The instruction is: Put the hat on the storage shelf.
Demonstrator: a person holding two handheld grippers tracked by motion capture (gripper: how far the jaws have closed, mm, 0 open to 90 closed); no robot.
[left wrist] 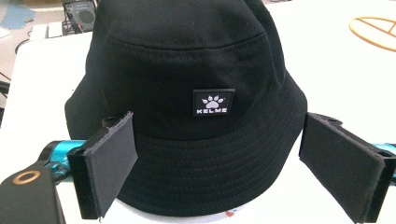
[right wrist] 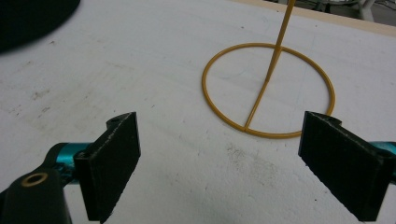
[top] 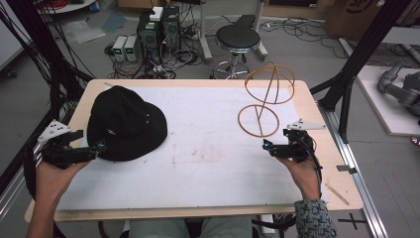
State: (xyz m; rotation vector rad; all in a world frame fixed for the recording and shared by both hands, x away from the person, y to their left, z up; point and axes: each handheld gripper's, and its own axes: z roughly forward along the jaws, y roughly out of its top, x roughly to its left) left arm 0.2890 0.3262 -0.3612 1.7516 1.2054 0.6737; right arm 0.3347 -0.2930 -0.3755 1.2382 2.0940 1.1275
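high view: the black bucket hat (top: 126, 124) lies brim-down on the left of the worktop (top: 198, 163), the wire hat stand (top: 265, 101) upright at the right rear; the left gripper (top: 96, 148) sits at the brim, the right gripper (top: 270, 146) near the stand base. left gripper view: jaws spread wide, straddling the brim without pressing it, likely positioned to grasp. right gripper view: jaws wide apart, empty, aimed at the stand's base ring (right wrist: 268, 88).

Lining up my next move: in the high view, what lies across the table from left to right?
Left tongs → black bucket hat → bare white mat → right tongs, with the gold wire hat stand just beyond them.
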